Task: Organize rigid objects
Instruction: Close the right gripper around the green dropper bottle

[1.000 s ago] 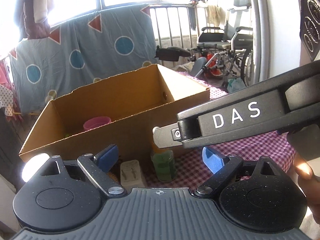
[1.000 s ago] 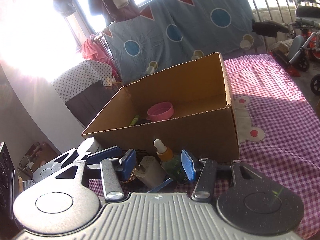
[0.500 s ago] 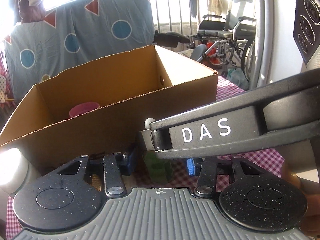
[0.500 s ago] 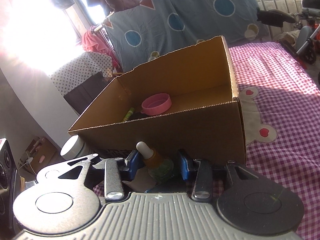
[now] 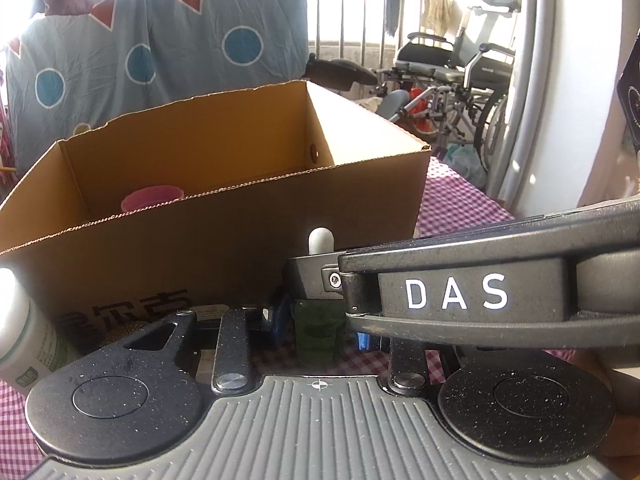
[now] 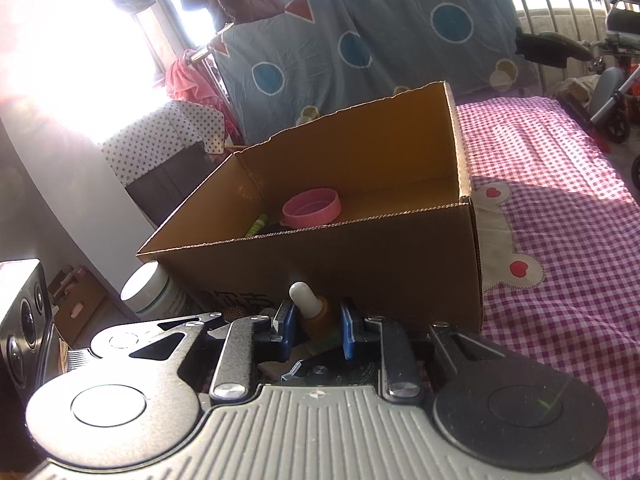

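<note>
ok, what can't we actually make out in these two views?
- Floor of cardboard box: its near wall hides most of it in both views.
- Neck of dropper bottle, left view: covered by right gripper, whose jaws have just been closing on it.
- Pad contact of left gripper, jaws just closing: same cover.
- Label of white jar: cut by left edge, glare.

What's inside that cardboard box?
Inside the cardboard box lie a pink lid and a green marker. The near wall hides the rest of the floor.
</note>
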The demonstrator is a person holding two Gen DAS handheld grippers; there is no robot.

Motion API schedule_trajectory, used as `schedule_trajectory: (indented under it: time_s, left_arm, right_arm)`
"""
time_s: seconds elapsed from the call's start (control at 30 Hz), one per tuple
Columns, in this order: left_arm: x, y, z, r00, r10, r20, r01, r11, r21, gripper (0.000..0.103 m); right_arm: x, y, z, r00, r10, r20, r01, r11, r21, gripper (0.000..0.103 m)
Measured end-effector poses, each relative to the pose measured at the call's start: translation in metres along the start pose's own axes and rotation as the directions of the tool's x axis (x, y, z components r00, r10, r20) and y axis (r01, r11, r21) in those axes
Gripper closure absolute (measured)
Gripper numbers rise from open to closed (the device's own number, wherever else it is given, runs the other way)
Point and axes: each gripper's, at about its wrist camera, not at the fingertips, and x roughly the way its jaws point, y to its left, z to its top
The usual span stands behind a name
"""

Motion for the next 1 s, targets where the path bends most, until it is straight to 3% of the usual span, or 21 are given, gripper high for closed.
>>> schedule_trajectory:
  time_s: [0.2, 0.53, 1.0]
  left_arm:
    - [0.001, -0.009, -0.002, 0.999, -0.040, -0.006, 0.040, 0.999, 0.023, 0.072]
    - [0.013, -0.009, -0.008, 0.999, -0.024, -0.048, 0.028, 0.997, 0.079, 0.067]
    - [0.020, -0.008, -0.013, 0.998, -0.028, -0.056, 0.031, 0.998, 0.050, 0.071]
  right_arm:
    - [-0.016, -0.005, -0.006, 0.999, -0.036, 0.011, 0.036, 0.999, 0.013, 0.078]
    - [-0.022, -0.018, -0.011, 1.000, -0.005, 0.018, 0.004, 0.998, 0.068, 0.078]
    - [-0.024, -0.016, -0.012, 1.000, -0.005, 0.019, 0.004, 0.998, 0.068, 0.077]
